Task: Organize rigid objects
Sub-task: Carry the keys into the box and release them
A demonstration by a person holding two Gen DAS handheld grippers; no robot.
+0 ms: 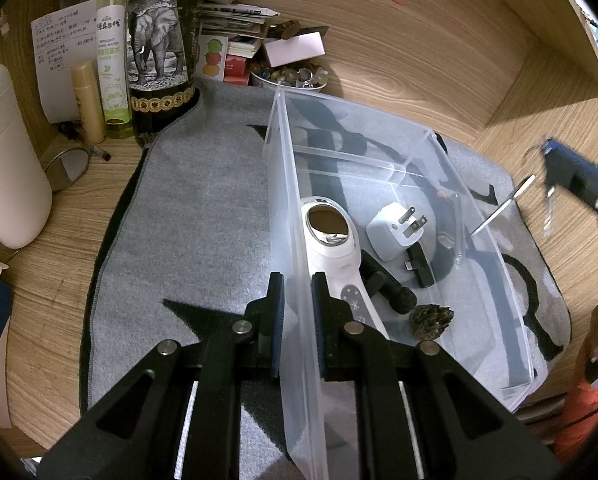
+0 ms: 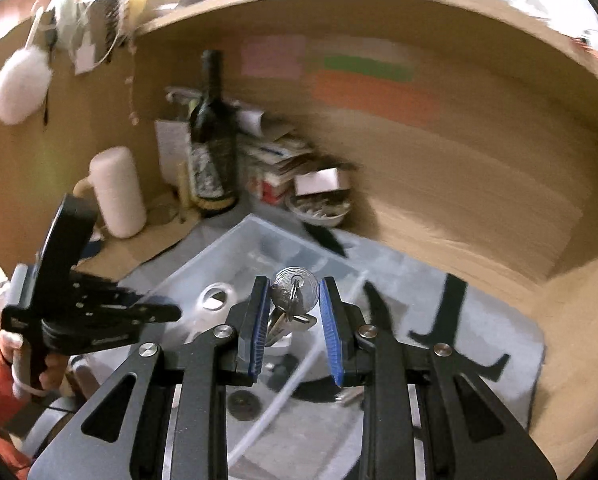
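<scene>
A clear plastic bin (image 1: 479,216) stands on a grey mat (image 1: 195,220). It holds a white handheld device (image 1: 331,236), a white plug adapter (image 1: 395,228), a black microphone (image 1: 387,286), a small black adapter (image 1: 419,266) and a dried flower bud (image 1: 431,320). My left gripper (image 1: 299,292) is shut on the bin's left wall. My right gripper (image 2: 293,300) is shut on a bunch of keys with a round metal tag (image 2: 295,290), held above the bin (image 2: 251,248). It also shows in the left wrist view (image 1: 583,184), blurred, at the right.
A wine bottle with an elephant label (image 1: 159,64), a green spray bottle (image 1: 113,64), a tan tube (image 1: 89,100), a white cylinder (image 1: 7,160), stacked papers (image 1: 235,20) and a bowl of small items (image 1: 289,78) crowd the back corner. Wooden walls enclose the desk.
</scene>
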